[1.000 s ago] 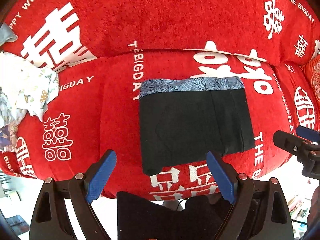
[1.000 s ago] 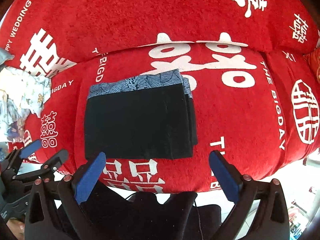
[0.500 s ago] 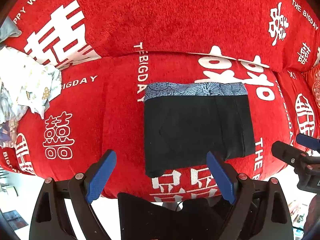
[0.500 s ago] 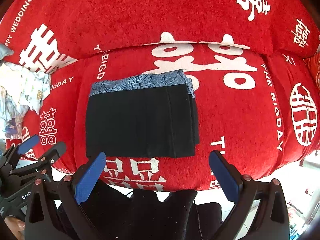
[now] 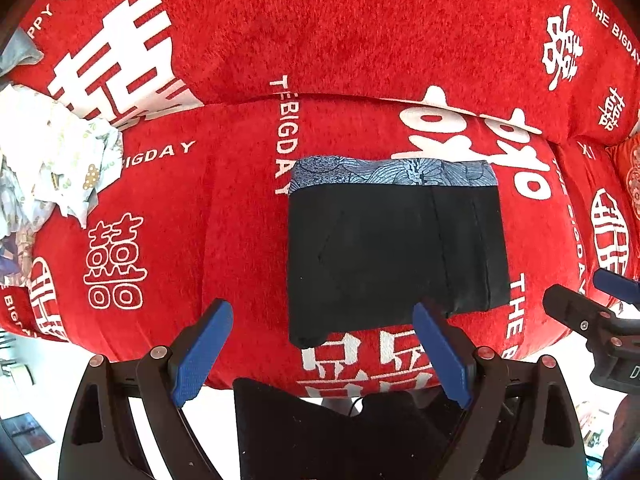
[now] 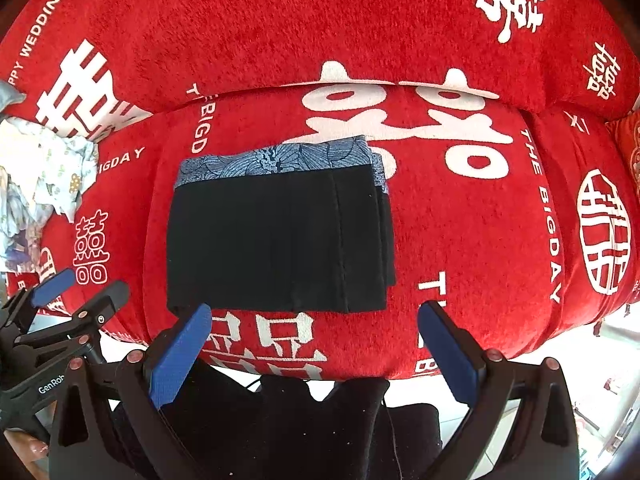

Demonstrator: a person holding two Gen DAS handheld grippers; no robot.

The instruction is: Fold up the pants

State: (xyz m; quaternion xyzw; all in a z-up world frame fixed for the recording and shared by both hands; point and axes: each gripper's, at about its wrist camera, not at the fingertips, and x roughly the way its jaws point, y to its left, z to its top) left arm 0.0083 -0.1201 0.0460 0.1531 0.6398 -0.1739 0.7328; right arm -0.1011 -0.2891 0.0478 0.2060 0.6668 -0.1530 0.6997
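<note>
Red sofa cover (image 5: 248,216) with white lettering fills the frame; folded black pants (image 5: 392,252), blue patterned band uppermost, lie at centre; crumpled pale cloth (image 5: 52,160) at left edge; left gripper (image 5: 322,354) and right gripper (image 6: 316,352), lower frame, both spread and empty.

"THE BIGDAY" and "WEDDING" on the red cover (image 6: 460,240); "GenRob" on the left hand-held gripper (image 6: 60,344)

Both fisheye views were bright and evenly lit with only soft shadows, the red cover (image 5: 360,40) looked saturated and sharp in the middle, the edges were strongly curved and dark in the corners, and the floor at the lower edge was overexposed white.
</note>
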